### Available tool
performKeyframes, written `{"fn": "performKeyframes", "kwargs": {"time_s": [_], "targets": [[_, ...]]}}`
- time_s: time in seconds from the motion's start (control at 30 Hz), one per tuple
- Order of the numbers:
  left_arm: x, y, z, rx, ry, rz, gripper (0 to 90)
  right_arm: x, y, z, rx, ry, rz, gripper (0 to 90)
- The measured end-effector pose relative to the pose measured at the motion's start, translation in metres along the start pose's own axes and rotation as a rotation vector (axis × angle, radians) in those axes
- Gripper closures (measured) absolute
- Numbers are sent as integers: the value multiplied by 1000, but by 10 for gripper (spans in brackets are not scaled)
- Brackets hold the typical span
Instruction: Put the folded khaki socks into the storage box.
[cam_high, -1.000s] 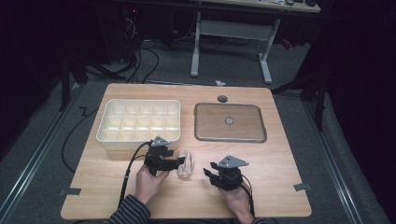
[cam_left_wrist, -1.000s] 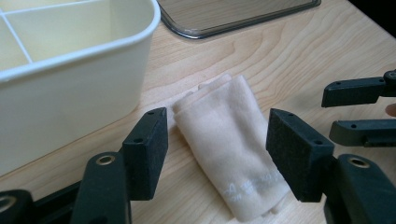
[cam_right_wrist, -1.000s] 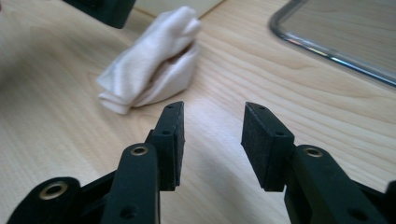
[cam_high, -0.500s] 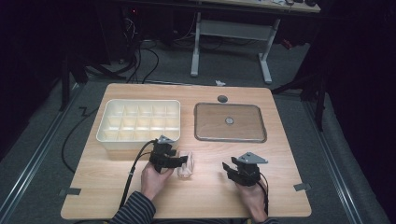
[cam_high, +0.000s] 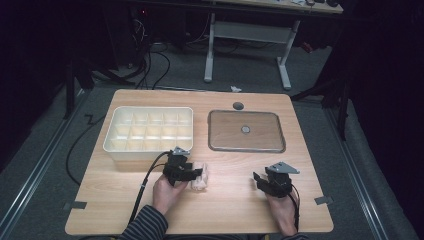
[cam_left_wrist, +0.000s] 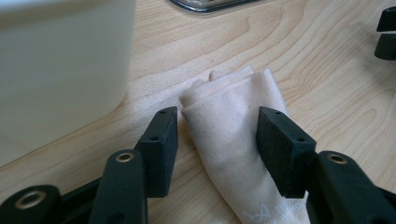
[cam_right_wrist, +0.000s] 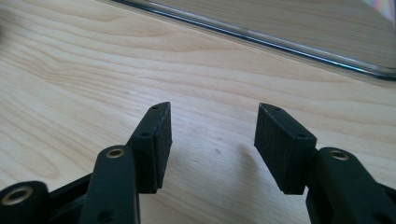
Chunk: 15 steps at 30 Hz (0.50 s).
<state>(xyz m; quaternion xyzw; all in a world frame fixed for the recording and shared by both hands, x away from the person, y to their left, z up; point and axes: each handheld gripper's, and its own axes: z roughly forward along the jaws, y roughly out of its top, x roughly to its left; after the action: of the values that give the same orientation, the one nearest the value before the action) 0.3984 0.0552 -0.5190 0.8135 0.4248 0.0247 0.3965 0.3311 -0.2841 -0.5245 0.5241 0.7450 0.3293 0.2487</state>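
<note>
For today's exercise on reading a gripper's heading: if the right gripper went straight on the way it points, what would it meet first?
Probably bare table, then the clear lid's near edge. The right gripper's open jaws hold nothing.

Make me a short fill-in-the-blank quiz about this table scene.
1. The folded cloth lies between the jaws of the ____ gripper.
2. The white compartment box sits to the ____ of the clear lid in the high view.
3. The right gripper has ____ between its jaws.

Missing words: left; left; nothing
</note>
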Motion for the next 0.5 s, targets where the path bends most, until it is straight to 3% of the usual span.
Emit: {"fn": "performKeyframes", "kwargs": {"time_s": [0.3, 0.5], "targets": [[-2, -1, -2, -3, -20, 32, 603, 0, -3, 6, 22, -39, -6, 457], [-4, 0, -2, -4, -31, 41, 671, -1, -1, 9, 32, -7, 15, 399]]}}
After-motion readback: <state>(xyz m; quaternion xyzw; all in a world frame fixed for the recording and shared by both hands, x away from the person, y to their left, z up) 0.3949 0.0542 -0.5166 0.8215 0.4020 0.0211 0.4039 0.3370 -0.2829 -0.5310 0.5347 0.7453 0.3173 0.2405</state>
